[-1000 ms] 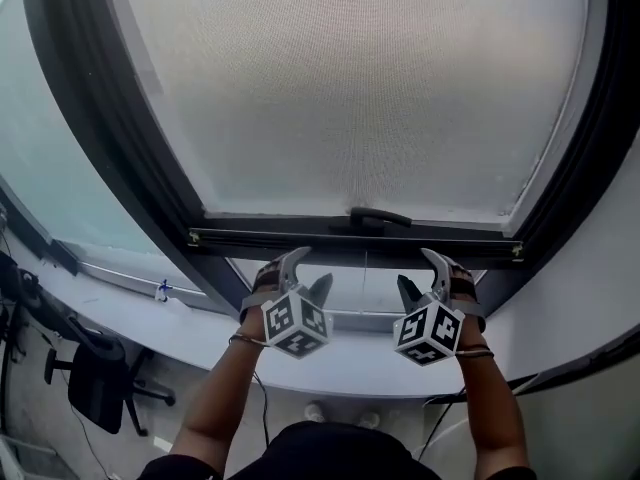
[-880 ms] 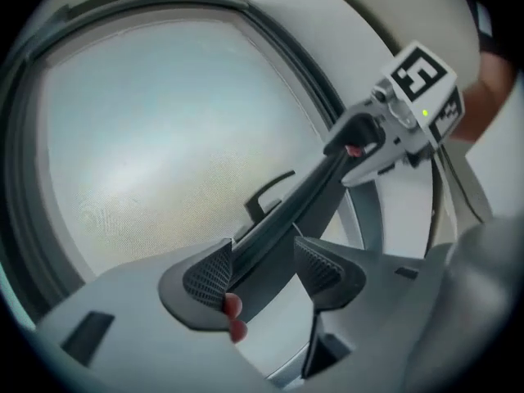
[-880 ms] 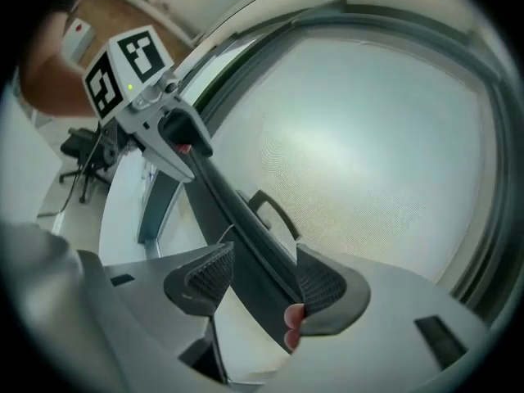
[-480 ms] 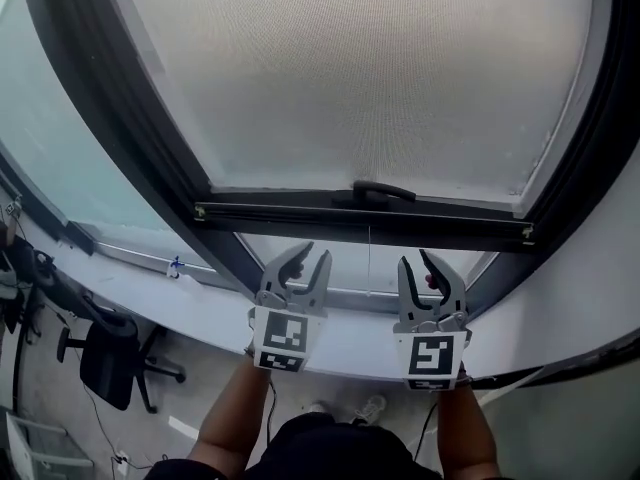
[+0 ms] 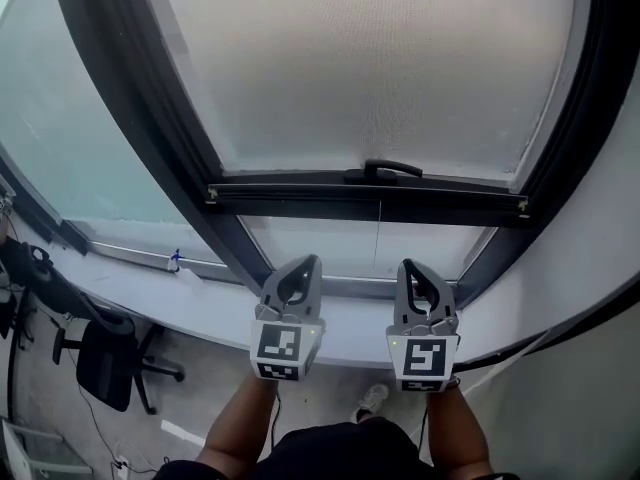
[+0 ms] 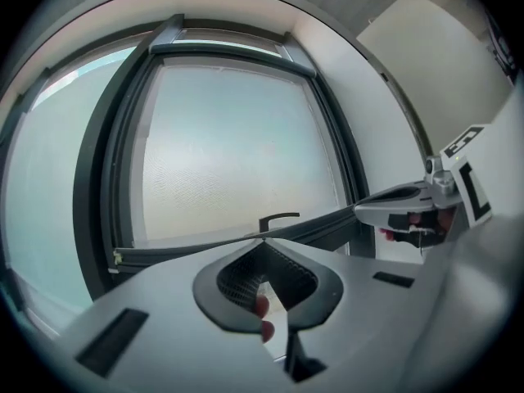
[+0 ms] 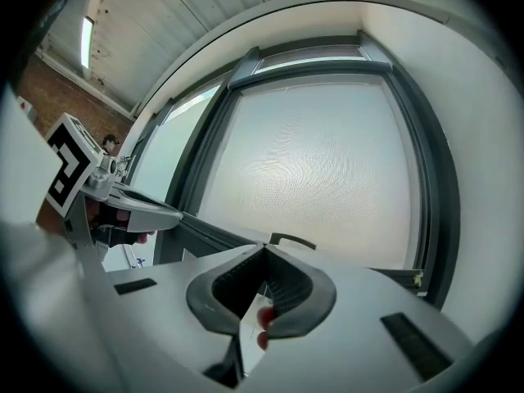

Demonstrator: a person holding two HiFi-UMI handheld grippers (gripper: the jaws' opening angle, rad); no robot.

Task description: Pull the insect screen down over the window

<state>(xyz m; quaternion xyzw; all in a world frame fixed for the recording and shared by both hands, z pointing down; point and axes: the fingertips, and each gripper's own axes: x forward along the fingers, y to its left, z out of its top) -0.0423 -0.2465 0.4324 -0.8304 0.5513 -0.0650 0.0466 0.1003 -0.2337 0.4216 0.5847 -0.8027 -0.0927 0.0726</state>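
Note:
The insect screen [image 5: 370, 68], a pale grey mesh, covers most of the window. Its dark bottom bar [image 5: 300, 196] carries a small black handle [image 5: 390, 170], with a strip of glass still showing below. Both grippers hang side by side under the bar, apart from it. My left gripper [image 5: 303, 264] and right gripper [image 5: 413, 266] have just been closing and are shut with nothing between them. In the left gripper view the shut left gripper [image 6: 264, 242] points at the handle [image 6: 278, 218]. The right gripper view shows the same: gripper [image 7: 264, 249], handle [image 7: 292, 240].
A thin pull cord [image 5: 378, 236] hangs from the bar. The dark window frame [image 5: 150, 118] slants on the left, beside a fixed pane [image 5: 50, 138]. A white sill [image 5: 150, 290] runs below; a white wall [image 5: 600, 258] stands right. A black office chair [image 5: 105, 373] is on the floor.
Both grippers rolled from splayed outward to upright, their jaws closed, and they drew back from the screen's bottom bar toward me. The bar and handle stayed put.

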